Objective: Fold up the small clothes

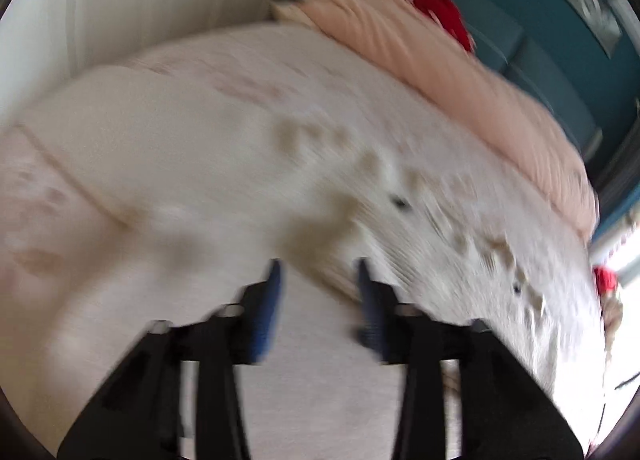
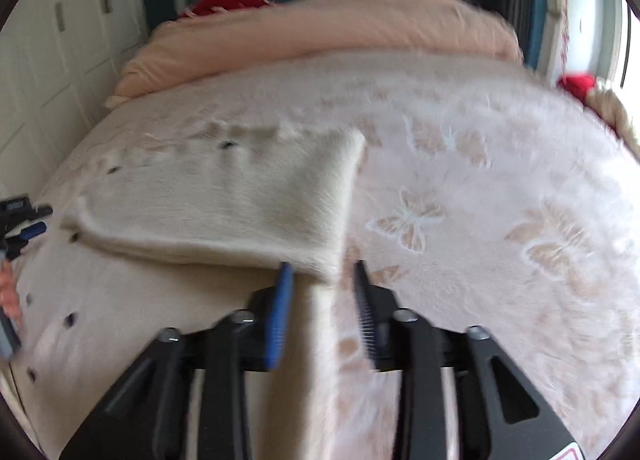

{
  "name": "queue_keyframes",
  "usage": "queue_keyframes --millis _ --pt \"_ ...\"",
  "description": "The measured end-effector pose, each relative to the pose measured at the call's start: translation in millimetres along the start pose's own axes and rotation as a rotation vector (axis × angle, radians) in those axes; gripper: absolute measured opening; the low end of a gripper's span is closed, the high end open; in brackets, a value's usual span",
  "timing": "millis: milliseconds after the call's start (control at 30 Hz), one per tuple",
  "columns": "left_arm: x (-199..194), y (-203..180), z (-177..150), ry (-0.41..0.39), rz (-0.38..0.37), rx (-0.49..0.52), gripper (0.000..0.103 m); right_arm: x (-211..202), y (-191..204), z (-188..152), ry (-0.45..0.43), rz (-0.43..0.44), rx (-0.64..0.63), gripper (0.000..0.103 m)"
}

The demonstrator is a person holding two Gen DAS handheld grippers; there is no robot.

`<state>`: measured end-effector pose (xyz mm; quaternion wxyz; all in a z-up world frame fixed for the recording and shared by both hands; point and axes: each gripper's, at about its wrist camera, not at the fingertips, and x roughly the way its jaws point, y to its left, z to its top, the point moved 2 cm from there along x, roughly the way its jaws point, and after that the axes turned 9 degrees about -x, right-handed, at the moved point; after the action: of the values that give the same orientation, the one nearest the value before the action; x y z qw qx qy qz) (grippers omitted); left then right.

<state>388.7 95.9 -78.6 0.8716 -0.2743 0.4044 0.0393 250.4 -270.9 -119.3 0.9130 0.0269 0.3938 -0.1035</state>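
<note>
Right wrist view, right tongs point(image 2: 322, 274) parted over folded cream garment point(image 2: 224, 200) corner, left tongs point(image 1: 318, 272) apparently parted too, blurred.

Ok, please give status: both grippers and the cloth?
Left gripper open, right gripper open. Cream garment partly folded on bed. Nothing in way.

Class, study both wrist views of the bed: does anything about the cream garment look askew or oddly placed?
Yes. The cream garment is half folded: its upper layer lies slanted across the lower part, so the edges do not line up. Its corner pokes between the fingers of the open right gripper. Both views are motion-blurred, so finer flaws cannot be judged.
</note>
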Motion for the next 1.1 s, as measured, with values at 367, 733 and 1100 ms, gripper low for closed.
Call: queue_keyframes --millis 367,733,1100 --pt "-16.2 233.4 137.3 -0.144 0.399 -0.356 0.073 -73.1 127.8 -59.3 -0.003 0.218 -0.169 0.059" --pt "8.0 229.1 176.8 -0.163 0.382 -0.246 0.007 -71.9 182.7 -85.1 0.058 0.258 -0.261 0.062" --pt "-98.8 -47.0 93.9 -0.270 -0.095 0.208 0.005 -76.6 139.4 -79.6 0.031 0.231 -0.163 0.062"
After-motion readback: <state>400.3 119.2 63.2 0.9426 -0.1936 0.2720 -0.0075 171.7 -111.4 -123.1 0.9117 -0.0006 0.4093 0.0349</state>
